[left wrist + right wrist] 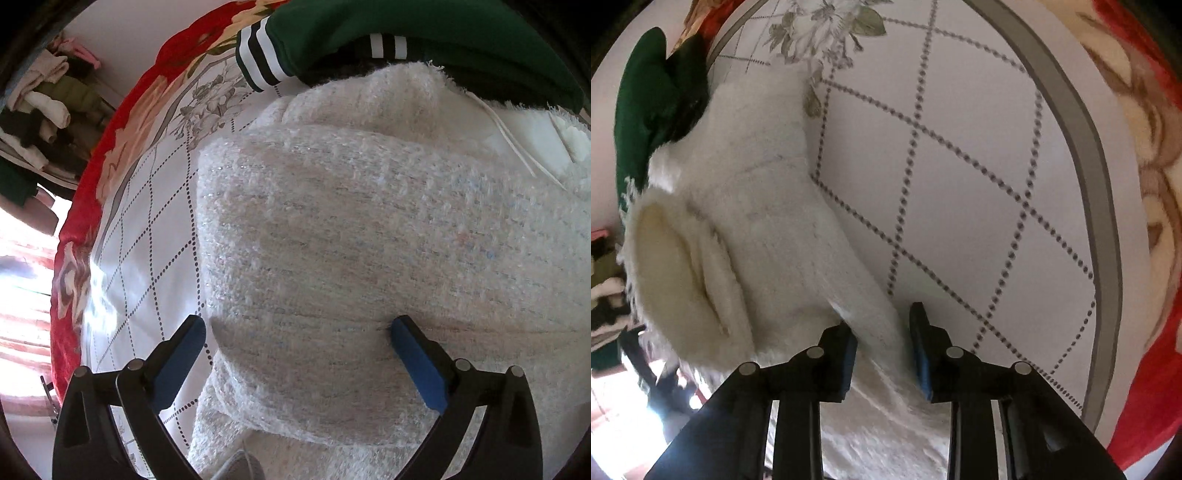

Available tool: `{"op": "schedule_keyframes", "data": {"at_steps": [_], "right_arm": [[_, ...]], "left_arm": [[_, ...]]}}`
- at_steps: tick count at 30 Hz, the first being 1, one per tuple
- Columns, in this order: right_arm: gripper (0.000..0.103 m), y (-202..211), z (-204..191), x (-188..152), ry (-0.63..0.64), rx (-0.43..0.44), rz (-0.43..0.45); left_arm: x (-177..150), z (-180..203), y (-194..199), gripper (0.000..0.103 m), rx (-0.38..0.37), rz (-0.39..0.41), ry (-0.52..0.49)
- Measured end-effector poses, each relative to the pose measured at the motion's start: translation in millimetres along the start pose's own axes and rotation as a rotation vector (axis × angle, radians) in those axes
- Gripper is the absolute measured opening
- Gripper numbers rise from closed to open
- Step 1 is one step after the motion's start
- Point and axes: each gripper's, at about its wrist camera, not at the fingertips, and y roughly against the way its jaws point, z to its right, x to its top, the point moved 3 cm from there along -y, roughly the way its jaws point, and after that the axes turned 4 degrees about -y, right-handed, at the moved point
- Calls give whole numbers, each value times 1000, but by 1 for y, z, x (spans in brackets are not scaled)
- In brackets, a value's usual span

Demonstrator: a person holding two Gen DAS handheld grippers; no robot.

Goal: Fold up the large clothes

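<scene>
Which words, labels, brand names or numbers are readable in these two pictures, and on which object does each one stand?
None: no readable text in either view.
White sweater: no label or print visible.
Green garment: only stripes.
Bedsheet: only dotted lines and flowers.

Both views were taken from just behind a claw, aimed steeply down along its fingers at a bed. From the left claw (297,332), the white knitted garment (351,229) was seen at close range, filling the field ahead, with the quilted white bedspread (147,229) off to its left. From the right claw (882,332), the same garment (750,236) was seen ahead and to the left, the bedspread (960,177) ahead and to the right. A green garment (424,33) beyond the fingertips was shared by both views (642,110).
</scene>
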Motion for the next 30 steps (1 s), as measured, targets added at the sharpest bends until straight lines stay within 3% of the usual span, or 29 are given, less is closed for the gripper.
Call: {"op": "schedule_keyframes", "data": {"at_steps": [1, 3, 8, 9, 12, 15, 18, 19, 22, 25, 27, 29, 30], "right_arm": [[15, 0, 7, -2, -20, 23, 3], [10, -1, 17, -8, -78, 71, -1], [7, -4, 46, -36, -376, 229, -38], [7, -7, 53, -51, -451, 279, -62], [7, -14, 61, -91, -522, 324, -101], [7, -25, 63, -155, -632, 412, -182], [7, -33, 53, -206, -653, 448, -221], [7, -27, 54, -218, -631, 418, -200], [10, 2, 71, -226, -499, 207, -41], [22, 13, 64, -233, -376, 72, -62], [30, 29, 46, -235, -297, 22, -66], [39, 57, 29, -238, -236, 17, -11], [48, 72, 23, -236, -213, 17, 25]], "left_arm": [[0, -1, 0, 103, -4, -2, 1], [0, -3, 0, 103, -8, -4, 2], [-1, -16, -3, 103, -26, -3, -17], [-2, -19, -4, 103, -28, 0, -29], [-2, -30, -5, 103, -42, 4, -65], [-1, -41, -6, 103, -26, 25, -114], [0, -52, -11, 103, -18, 36, -153], [0, -54, -12, 103, -20, 36, -160], [-1, -53, -11, 103, -50, 38, -175], [-4, -48, 1, 103, -50, 58, -187], [-8, -49, 16, 103, -64, 75, -162], [-14, -48, 33, 103, -73, 93, -146], [-20, -47, 44, 103, -78, 104, -133]]}}
